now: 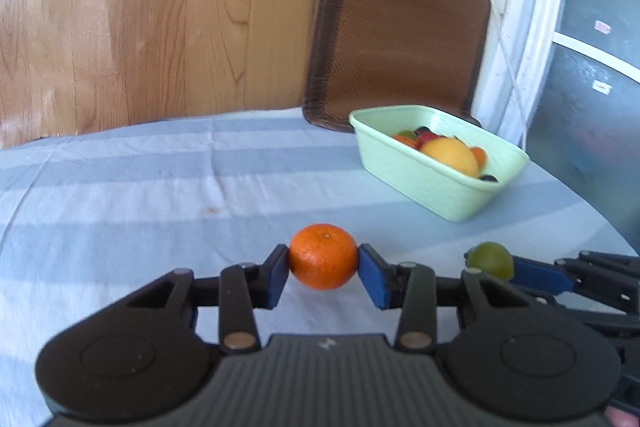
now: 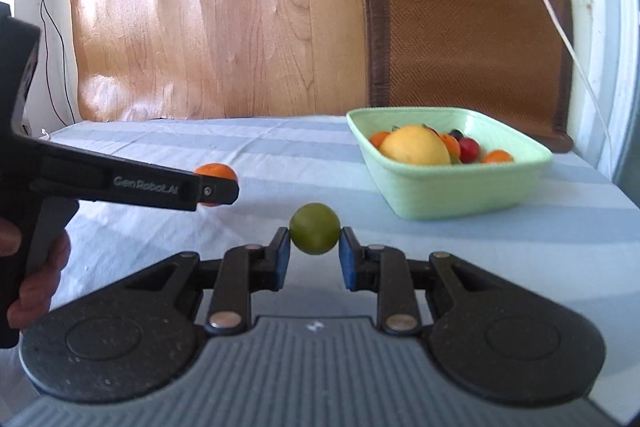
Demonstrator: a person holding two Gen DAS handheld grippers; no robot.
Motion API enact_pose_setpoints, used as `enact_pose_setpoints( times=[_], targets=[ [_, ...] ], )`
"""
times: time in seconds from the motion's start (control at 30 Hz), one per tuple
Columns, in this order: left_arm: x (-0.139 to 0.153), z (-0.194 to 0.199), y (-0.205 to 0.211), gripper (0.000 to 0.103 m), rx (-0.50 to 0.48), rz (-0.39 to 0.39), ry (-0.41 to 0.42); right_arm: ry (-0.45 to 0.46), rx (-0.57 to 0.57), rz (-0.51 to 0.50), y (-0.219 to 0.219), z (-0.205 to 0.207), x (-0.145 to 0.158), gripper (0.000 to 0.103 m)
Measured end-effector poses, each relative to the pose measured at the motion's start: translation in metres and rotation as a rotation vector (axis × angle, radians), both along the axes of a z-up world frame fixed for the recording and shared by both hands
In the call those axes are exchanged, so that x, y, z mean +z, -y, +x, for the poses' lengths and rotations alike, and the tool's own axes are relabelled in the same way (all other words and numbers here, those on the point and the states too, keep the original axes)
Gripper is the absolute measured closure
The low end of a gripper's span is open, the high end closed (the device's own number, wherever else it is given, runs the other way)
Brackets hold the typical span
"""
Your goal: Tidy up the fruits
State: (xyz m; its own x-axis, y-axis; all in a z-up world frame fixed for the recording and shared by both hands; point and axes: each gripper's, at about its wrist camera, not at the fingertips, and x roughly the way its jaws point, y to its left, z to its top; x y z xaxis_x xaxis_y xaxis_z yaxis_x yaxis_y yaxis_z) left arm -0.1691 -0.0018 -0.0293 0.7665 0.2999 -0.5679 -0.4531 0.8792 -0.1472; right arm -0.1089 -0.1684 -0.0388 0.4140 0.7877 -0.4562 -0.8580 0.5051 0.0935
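Observation:
My left gripper (image 1: 323, 266) is shut on an orange mandarin (image 1: 323, 255), held above the blue striped cloth. My right gripper (image 2: 315, 245) is shut on a small green round fruit (image 2: 315, 228). In the left wrist view the green fruit (image 1: 491, 260) shows at the right with the right gripper's blue pad behind it. In the right wrist view the mandarin (image 2: 214, 171) peeks out behind the left gripper's black body at the left. A pale green basket (image 1: 440, 183) (image 2: 460, 195) stands ahead to the right, holding a yellow fruit (image 2: 414, 145), small oranges and red and dark fruits.
A striped blue cloth (image 1: 140, 195) covers the table. A brown woven chair back (image 1: 400, 27) stands behind the basket, with a wood-pattern board (image 2: 216, 19) on the wall. A white cable (image 2: 560, 39) hangs at the right. A hand (image 2: 36, 279) grips the left gripper's handle.

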Motion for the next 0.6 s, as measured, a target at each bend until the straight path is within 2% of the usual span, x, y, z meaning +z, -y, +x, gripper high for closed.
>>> enact_pose_setpoints(
  times=[0.4, 0.5, 0.6],
  targets=[
    [-0.009, -0.012, 0.027, 0.064, 0.004, 0.018, -0.023, -0.013, -0.034, -0.036, 0.014, -0.009, -0.011, 0.073],
    [-0.01, -0.011, 0.03, 0.058, 0.014, 0.051, -0.035, -0.028, -0.034, -0.042, 0.013, -0.008, -0.012, 0.073],
    [-0.01, -0.01, 0.033, 0.044, 0.032, 0.085, -0.046, -0.031, -0.033, -0.042, 0.014, -0.008, -0.012, 0.073]
  ],
)
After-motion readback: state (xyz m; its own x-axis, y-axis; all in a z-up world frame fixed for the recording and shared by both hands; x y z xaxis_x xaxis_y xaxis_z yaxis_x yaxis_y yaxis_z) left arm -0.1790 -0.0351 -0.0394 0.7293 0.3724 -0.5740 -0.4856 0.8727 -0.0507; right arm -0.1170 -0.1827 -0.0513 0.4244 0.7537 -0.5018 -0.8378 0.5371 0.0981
